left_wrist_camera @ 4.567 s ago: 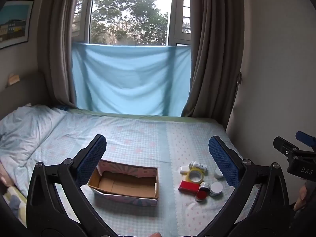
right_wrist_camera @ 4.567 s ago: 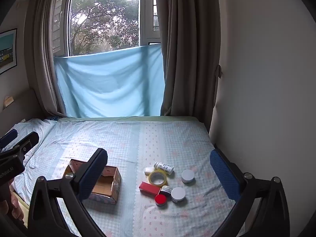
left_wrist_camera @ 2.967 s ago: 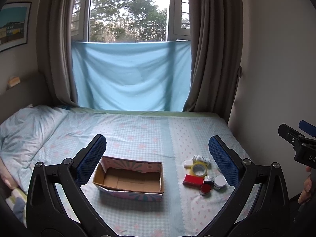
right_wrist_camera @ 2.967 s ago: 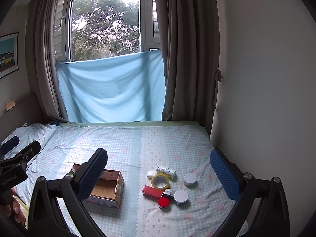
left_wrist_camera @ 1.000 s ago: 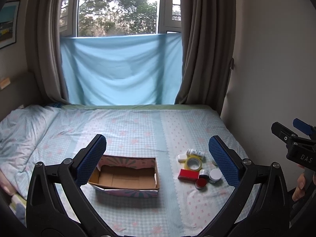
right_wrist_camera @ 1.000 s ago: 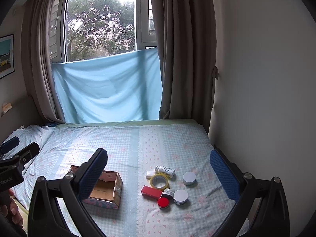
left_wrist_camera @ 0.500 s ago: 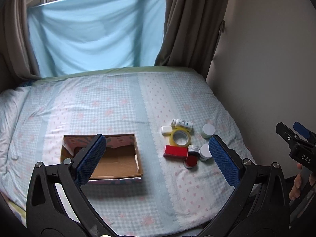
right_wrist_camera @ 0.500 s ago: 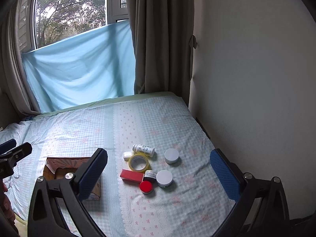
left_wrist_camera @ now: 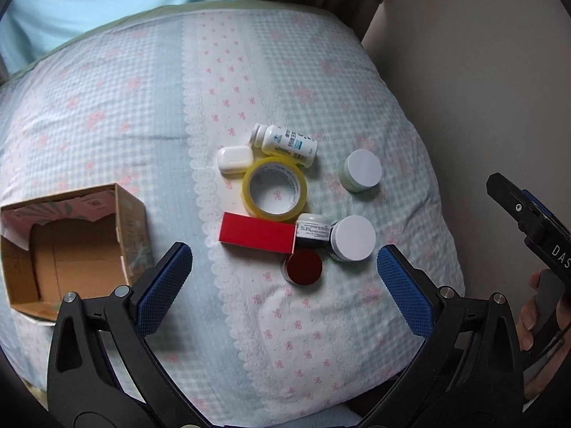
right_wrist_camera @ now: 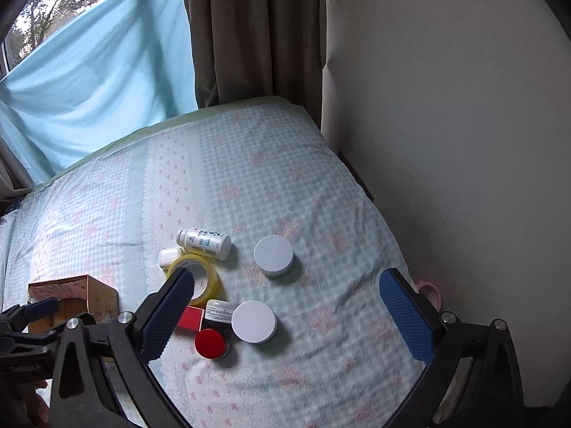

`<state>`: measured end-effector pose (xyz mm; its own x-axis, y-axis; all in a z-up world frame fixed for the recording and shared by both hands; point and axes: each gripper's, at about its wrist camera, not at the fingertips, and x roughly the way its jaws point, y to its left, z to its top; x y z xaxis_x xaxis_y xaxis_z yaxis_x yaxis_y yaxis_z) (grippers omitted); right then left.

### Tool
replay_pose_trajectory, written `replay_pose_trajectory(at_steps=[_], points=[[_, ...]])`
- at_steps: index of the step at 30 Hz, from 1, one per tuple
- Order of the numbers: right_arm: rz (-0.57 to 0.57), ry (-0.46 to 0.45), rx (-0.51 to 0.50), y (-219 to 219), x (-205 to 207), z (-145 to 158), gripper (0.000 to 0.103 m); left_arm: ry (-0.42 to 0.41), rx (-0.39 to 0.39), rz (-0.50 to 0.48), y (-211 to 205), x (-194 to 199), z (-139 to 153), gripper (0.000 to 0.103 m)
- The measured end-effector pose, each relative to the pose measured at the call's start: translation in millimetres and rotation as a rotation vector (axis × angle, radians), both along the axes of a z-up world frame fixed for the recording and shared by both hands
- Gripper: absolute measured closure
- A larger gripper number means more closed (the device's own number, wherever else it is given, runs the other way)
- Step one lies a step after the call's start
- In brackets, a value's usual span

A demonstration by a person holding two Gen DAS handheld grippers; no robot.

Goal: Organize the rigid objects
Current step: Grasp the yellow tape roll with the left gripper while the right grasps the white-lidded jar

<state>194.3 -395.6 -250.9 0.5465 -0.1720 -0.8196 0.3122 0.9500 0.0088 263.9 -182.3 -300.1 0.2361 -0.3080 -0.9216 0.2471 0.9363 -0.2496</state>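
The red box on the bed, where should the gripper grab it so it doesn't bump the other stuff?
Grip the red box across its two long sides, near its left end, coming straight down from above. It lies flat, long and narrow, so the open jaws would likely span that width. Its right end touches the small dark jar, and the tape roll crowds the far edge, so the left end looks clearest.

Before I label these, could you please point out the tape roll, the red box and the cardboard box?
tape roll (left_wrist_camera: 274,189): left wrist view, on its yellow ring.
red box (left_wrist_camera: 257,232): left wrist view, on its top face.
cardboard box (left_wrist_camera: 130,226): left wrist view, on its right wall.
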Motion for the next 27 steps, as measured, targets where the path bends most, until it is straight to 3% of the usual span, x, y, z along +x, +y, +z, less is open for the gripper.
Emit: replay_pose_trajectory(at_steps=[8,14,19,24,27], points=[[0.044,0.108,0.061,-19,72,-88,0.000,0.155,0.059,0.021,-48,47,-107,0.000],[0.067,0.185,0.090,-22,110,-153,0.000,0.202,0.150,0.031,-61,68,-167,0.000],[0.070,0.250,0.106,-22,128,-197,0.005,0.173,0.210,0.010,-72,77,-185,0.001],[0.068,0.305,0.100,-24,138,-220,0.005,0.175,0.256,-0.001,-81,82,-202,0.001],[0.061,0.334,0.104,-27,143,-232,0.014,0.172,0.272,-0.007,-85,85,-210,0.001]])
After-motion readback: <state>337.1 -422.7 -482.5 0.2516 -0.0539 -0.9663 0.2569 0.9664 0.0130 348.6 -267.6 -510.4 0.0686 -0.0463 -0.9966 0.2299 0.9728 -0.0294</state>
